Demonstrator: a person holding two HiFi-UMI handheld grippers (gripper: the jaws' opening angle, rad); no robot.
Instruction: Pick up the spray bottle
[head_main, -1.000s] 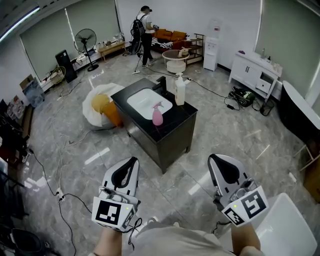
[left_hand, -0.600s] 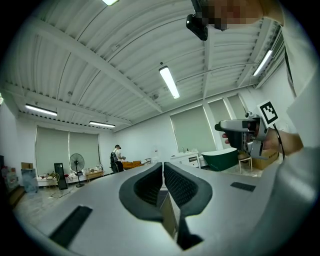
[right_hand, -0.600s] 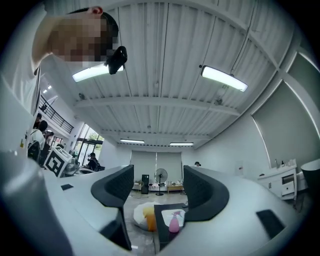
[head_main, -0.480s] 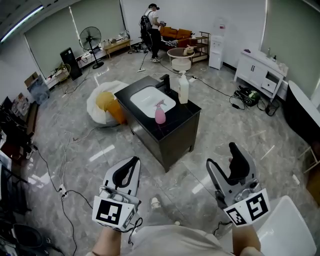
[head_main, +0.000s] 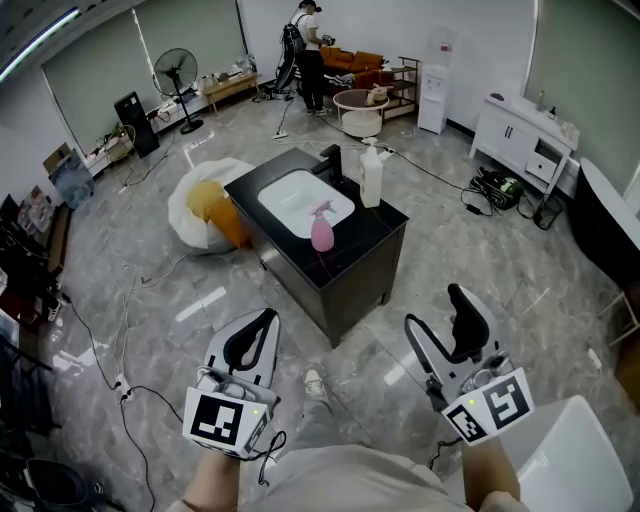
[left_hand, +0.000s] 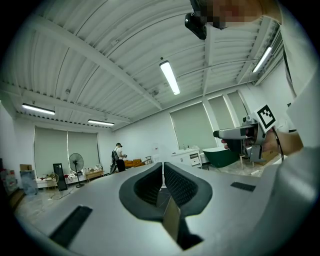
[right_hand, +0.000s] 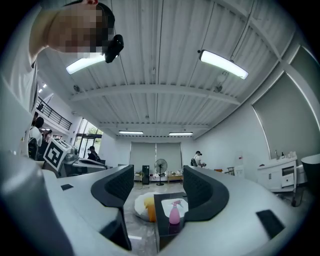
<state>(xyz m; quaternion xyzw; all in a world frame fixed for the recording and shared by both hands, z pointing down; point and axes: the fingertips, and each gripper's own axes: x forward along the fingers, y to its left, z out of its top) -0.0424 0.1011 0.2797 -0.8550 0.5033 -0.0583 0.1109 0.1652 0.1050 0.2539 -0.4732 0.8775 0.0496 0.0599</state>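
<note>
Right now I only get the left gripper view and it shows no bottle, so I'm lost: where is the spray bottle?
Observer: The pink spray bottle stands on the black sink cabinet, at the white basin's near edge.
Operator: Is the right claw ready?
Observer: The right claw has just opened; nothing between its jaws, the bottle far ahead.
Operator: Anything else up there?
Observer: A taller white bottle at the top's far right edge.
</note>
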